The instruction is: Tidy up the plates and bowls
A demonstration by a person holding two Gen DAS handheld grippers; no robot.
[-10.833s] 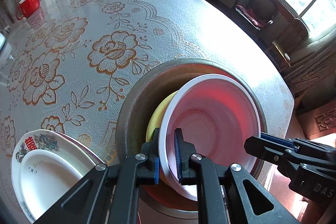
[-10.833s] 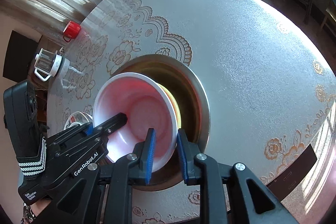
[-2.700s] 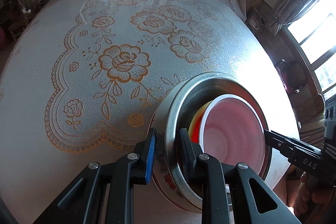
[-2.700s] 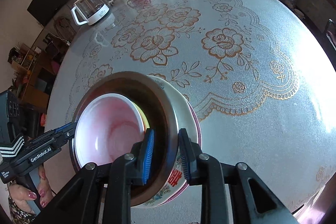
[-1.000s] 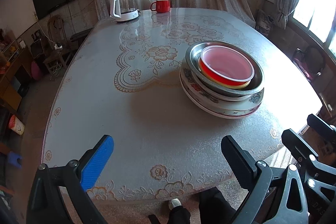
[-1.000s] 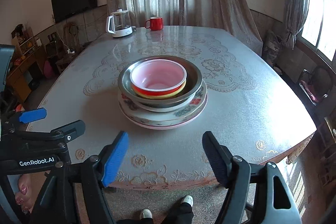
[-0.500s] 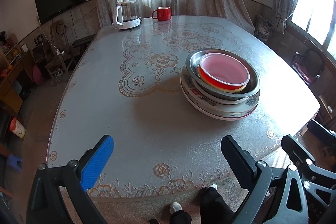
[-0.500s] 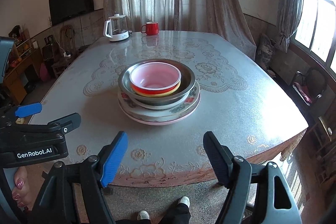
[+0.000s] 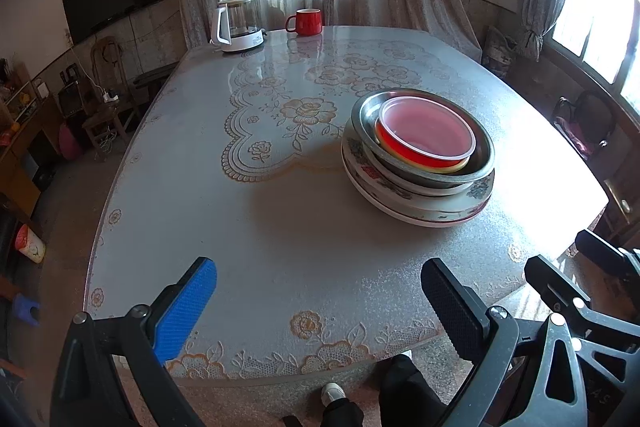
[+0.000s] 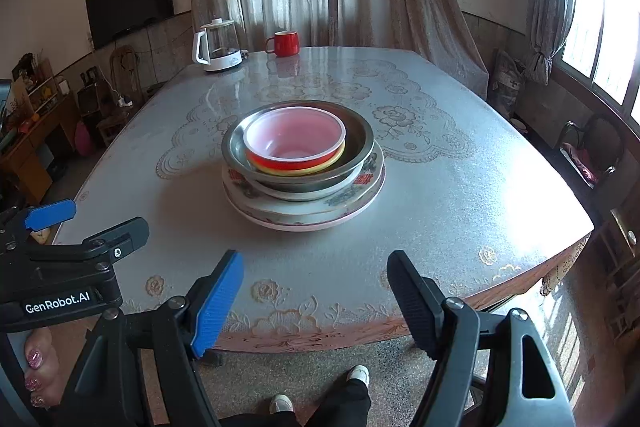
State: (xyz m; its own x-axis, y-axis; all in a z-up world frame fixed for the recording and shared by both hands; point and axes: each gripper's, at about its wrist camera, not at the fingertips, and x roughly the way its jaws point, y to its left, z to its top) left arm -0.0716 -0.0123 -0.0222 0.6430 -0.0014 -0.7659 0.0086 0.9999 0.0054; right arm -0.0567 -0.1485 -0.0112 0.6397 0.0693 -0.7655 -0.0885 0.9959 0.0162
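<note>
Near the front edge of the large table under its grey lace-patterned cover [image 10: 460, 179], we hold both tools back from the dishes, each one pitched downward toward the tabletop. Our left gripper [image 9: 320, 303] has its jaws spread wide, the blue pad [image 9: 186, 305] and the black pad [image 9: 452, 303] well apart with only tablecloth showing between them; it grasps nothing. Our right gripper [image 10: 316, 301] is likewise released, its jaws standing wide over the table's near edge and empty. In the right wrist view the left tool's black body enters from the lower left, and fingers with painted nails [image 10: 38, 371] curl around its handle below.

All the dishes sit in one stack on the table, well apart from both grippers. At the bottom is a wide white plate with a pink rim [image 10: 352, 213], then a flower-patterned white plate [image 10: 368, 179], then a round steel basin [image 10: 360, 139]. Nested in the basin is a yellow bowl [image 10: 338, 157], and inside that a red plastic bowl with a white rim and pink inside [image 10: 294, 137].

At the far end stand a red mug [image 10: 285, 43] and a glass kettle with a white handle [image 10: 218, 47]. Below the table edge we see dark trousers and white shoes [image 10: 358, 375].
</note>
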